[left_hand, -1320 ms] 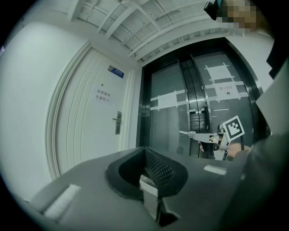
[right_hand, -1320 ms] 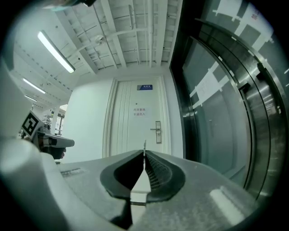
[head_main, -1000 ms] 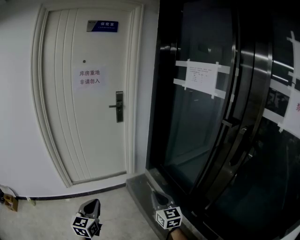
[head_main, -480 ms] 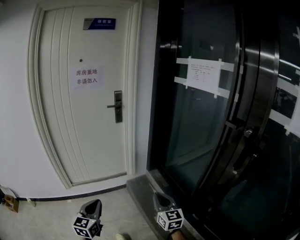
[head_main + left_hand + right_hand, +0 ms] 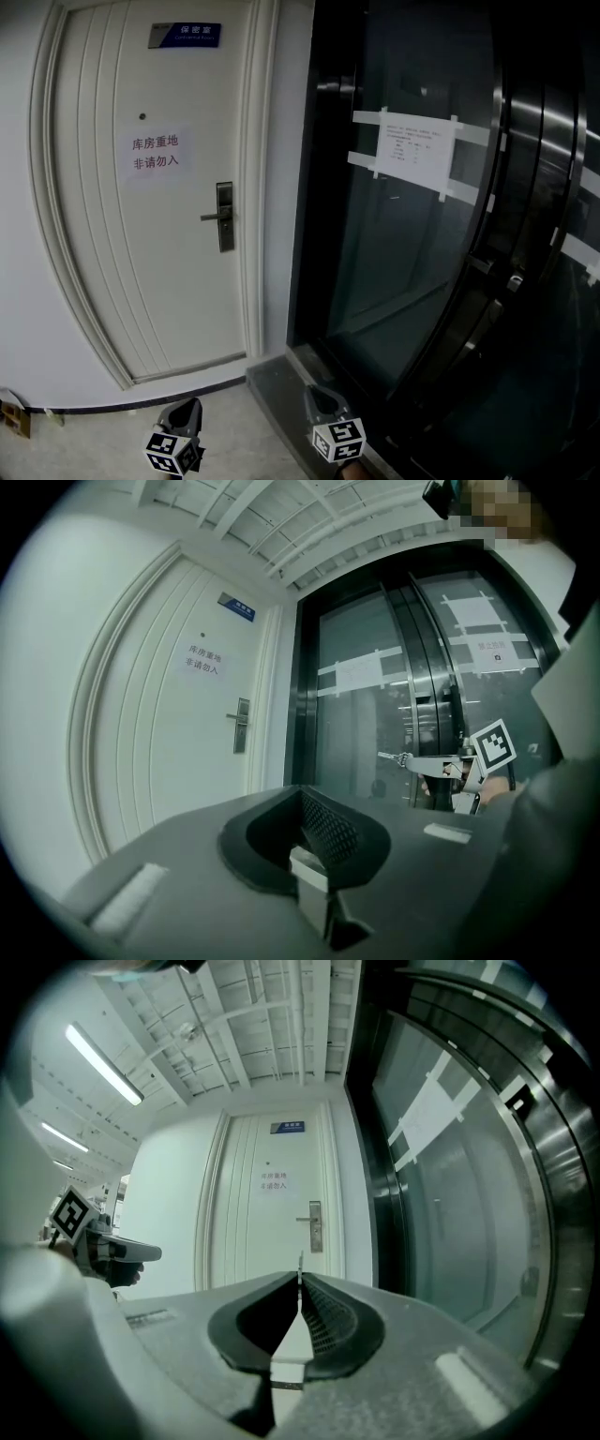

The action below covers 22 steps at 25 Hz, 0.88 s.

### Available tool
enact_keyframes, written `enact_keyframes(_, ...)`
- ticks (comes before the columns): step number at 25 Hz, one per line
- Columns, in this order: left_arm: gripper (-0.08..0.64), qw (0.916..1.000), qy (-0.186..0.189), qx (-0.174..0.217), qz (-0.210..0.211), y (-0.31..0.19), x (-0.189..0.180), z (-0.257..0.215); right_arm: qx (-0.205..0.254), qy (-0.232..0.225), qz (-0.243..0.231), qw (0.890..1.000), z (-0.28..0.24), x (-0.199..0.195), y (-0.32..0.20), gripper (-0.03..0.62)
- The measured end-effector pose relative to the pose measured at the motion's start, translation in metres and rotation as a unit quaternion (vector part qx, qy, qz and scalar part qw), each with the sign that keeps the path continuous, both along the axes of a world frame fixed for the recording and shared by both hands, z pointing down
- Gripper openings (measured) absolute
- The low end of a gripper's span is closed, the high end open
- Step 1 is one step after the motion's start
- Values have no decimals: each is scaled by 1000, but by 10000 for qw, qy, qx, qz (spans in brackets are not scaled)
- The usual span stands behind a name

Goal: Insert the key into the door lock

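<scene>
The white door [image 5: 150, 206] is closed, with its lock [image 5: 225, 217] near the door's right edge. Both claws are well short of the door. The left claw [image 5: 301, 792] is pinched together and empty, and the right claw [image 5: 300, 1279] is clamped on the key [image 5: 300, 1262], whose tip points at the door.

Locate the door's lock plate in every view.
Head view: lock plate left of centre, at the right edge of the white door.
Left gripper view: left of centre, mid-height, above the left tongs.
Right gripper view: centre, just above the key in the right tongs.
Shared landmark: paper notice on the door, up-left of the plate.
</scene>
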<state>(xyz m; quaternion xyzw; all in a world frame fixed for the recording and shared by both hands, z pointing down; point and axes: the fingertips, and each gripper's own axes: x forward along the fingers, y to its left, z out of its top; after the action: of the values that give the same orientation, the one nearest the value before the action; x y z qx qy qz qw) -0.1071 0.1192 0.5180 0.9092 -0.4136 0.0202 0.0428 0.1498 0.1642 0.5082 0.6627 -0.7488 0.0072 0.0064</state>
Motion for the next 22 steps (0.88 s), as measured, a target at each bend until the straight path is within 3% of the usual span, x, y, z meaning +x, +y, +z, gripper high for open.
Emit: enact_keyframes(22,3,9995,16,69,293,-211,18,-8,67,120,221,9997,-16,7,-197,11)
